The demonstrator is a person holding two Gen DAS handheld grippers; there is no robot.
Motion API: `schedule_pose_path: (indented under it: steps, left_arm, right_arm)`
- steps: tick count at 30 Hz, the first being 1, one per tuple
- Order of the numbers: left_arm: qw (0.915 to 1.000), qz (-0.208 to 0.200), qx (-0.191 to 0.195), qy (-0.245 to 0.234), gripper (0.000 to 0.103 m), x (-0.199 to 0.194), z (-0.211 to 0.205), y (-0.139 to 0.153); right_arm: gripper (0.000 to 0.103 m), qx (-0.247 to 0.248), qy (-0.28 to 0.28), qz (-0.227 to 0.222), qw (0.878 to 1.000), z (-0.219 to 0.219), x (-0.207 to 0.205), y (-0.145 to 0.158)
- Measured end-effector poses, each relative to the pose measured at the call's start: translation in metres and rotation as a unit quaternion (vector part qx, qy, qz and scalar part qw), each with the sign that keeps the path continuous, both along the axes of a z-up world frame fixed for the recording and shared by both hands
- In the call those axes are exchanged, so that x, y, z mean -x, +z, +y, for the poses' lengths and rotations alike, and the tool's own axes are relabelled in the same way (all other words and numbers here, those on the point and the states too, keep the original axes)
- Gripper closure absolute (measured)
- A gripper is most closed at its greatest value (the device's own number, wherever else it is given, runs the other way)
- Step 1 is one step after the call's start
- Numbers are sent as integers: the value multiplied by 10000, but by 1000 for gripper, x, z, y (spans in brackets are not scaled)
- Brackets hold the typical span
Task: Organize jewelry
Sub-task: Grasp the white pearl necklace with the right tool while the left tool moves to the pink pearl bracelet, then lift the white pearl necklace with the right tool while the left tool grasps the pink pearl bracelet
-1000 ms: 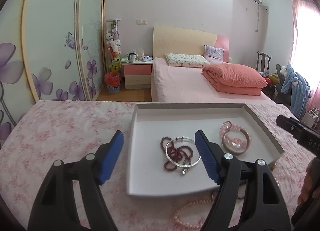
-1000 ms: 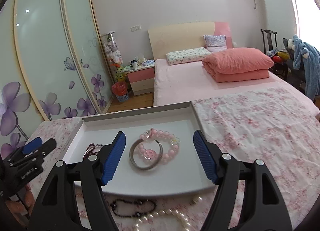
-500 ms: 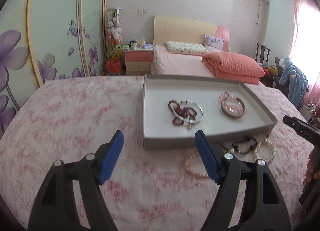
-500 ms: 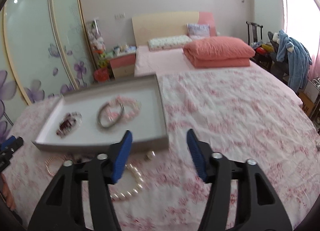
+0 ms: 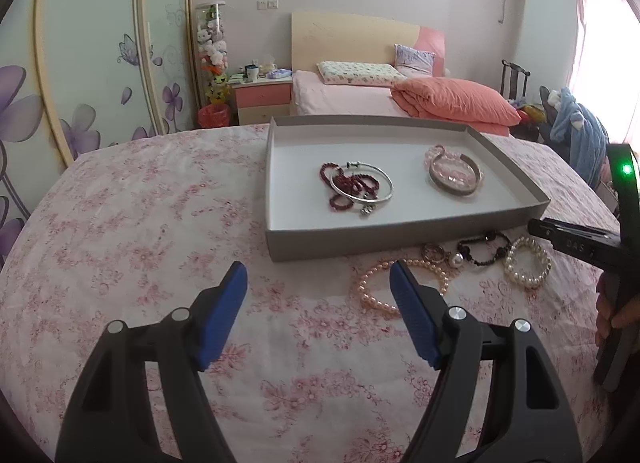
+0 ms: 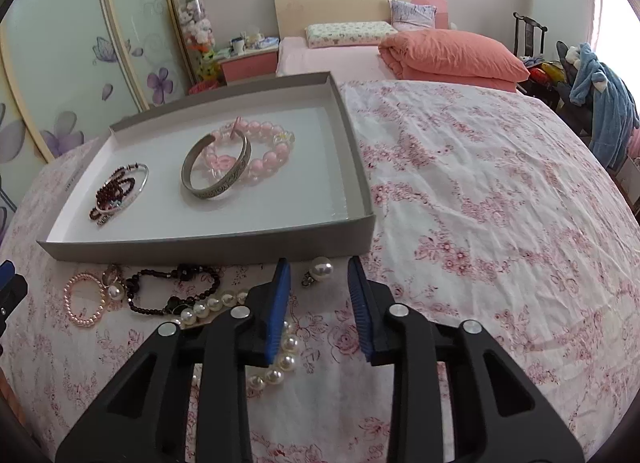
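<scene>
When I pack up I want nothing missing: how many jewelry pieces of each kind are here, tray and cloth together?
Metal bangles: 2 (thin silver bangle, wide silver cuff)
Bead bracelets: 5 (dark red strand, pink beads, peach pearls, black beads, white pearls)
Single pearl drops: 2 (right drop, left drop)
Total: 9

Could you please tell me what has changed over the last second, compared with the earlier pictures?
Both grippers drew back from over the grey cardboard tray to the loose jewellery in front of it. The right gripper sank, and its jaws have just been closing, nothing between them yet; the white pearl earring lies just ahead. The left gripper stayed wide open. The jewellery kept its place.
</scene>
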State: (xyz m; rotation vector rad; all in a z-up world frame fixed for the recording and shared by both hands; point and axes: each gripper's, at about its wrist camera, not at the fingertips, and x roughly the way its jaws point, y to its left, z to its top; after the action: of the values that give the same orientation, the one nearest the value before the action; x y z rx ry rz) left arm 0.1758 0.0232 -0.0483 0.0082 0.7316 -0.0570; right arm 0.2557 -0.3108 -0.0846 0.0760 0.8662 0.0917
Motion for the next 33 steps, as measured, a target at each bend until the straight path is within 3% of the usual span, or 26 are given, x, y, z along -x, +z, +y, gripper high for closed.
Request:
schedule_pose_path:
  steps: [4, 7, 12, 19, 23, 27, 33]
  left_arm:
    - [9999, 100, -31, -55, 31, -3, -4, -5]
    - [9998, 167, -47, -81, 31, -5, -6, -8]
    - [9992, 344, -71, -205, 32, -10, -12, -14]
    - [9963, 747, -182, -371, 51, -26, -29, -30]
    - [9952, 832, -383, -332, 69, -30, -31, -34]
    - [9949, 801, -590, -177, 69, -28, -16, -34]
    - [9951, 829, -527, -70, 68, -23, 4, -32]
  right_arm:
    - [78, 96, -41, 89, 9999, 2, -5, -2]
    - [87, 206, 9, 84, 9998, 5, -3, -1]
    - [87, 229, 42, 83, 9997, 5, 5, -1]
    - [87, 134, 19, 93, 9999, -2, 14, -1]
    - [87, 129, 19, 96, 9999, -4, 16, -1]
    - [87, 121, 71, 106, 9998, -4, 20, 0]
    - [87, 169, 223, 79, 9996, -2, 33, -2]
